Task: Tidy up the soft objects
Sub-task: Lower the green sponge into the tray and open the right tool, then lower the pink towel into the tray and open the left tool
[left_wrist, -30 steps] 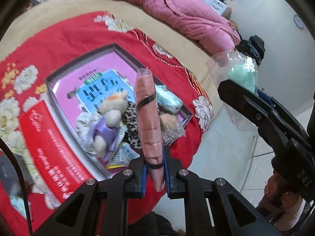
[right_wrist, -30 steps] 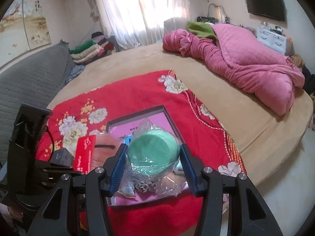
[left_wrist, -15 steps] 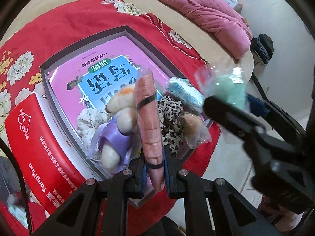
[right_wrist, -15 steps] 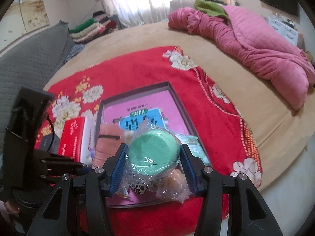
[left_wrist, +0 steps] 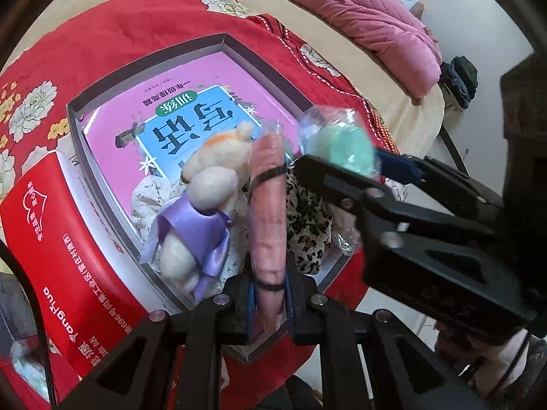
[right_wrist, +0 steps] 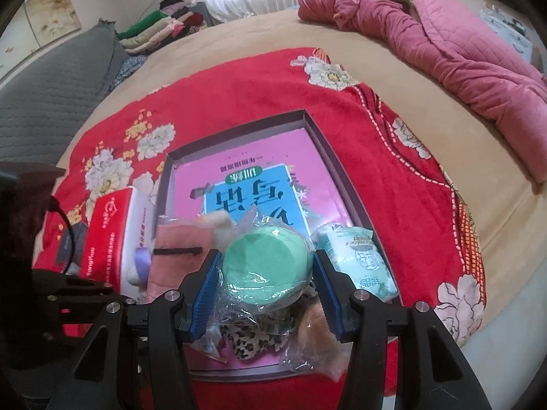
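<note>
My left gripper (left_wrist: 268, 299) is shut on a flat pink towel pack (left_wrist: 268, 205) with black bands, held edge-on over the near end of a grey tray (left_wrist: 150, 65). My right gripper (right_wrist: 266, 288) is shut on a green sponge in a clear bag (right_wrist: 268, 266), also above the tray's (right_wrist: 239, 124) near end; in the left wrist view the green sponge (left_wrist: 342, 145) sits right of the towel pack. In the tray lie a plush toy with a purple bow (left_wrist: 205, 198), a leopard-print cloth (left_wrist: 307, 218), a mint tissue pack (right_wrist: 355, 256) and a bagged beige item (right_wrist: 318, 338).
The tray rests on a red floral blanket (right_wrist: 256, 85) over a beige bed. A red and white tissue box (left_wrist: 58, 256) lies left of the tray. A pink quilt (right_wrist: 444, 41) is bunched at the far right. The bed's edge and floor are near right.
Both grippers have come down closer to the tray with their loads. The right gripper with the green sponge has moved in beside the pink towel pack.
</note>
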Available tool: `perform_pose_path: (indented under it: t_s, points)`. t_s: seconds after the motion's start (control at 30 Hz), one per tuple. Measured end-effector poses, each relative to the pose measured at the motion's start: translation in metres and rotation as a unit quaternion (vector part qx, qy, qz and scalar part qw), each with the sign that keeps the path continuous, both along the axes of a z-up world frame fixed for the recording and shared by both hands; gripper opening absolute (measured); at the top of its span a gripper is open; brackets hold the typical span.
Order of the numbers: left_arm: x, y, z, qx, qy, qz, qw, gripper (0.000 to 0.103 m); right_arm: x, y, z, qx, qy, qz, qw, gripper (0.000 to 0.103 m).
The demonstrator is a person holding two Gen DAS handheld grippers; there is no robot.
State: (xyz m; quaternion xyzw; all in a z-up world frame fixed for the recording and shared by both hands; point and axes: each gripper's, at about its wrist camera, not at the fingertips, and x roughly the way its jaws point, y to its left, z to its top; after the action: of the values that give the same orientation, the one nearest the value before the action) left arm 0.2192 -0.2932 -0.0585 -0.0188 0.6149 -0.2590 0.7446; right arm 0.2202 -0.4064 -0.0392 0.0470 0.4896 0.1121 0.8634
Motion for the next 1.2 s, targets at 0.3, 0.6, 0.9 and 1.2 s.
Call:
perform_pose_path:
  t_s: [0.3, 0.6, 0.9, 1.2]
  points:
    - [0.002, -0.001, -0.003, 0.008, -0.003, -0.001, 1.0, 0.014, 0.002, -0.002, -0.024, 0.031, 0.03, -0.008, 0.999, 0.057]
    - [0.002, 0.001, -0.004, 0.012, -0.003, 0.001, 0.9999, 0.014, -0.001, -0.003, -0.016, 0.052, 0.019, -0.012, 0.998, 0.067]
    - [0.001, -0.003, -0.005, 0.013, 0.002, -0.001, 0.9999, 0.014, -0.013, -0.016, 0.006, 0.058, -0.008, -0.037, 0.998, 0.069]
    - [-0.001, -0.005, 0.001, -0.005, 0.004, 0.0, 1.0, 0.05, -0.033, -0.045, 0.025, 0.079, -0.028, -0.082, 0.993, 0.072]
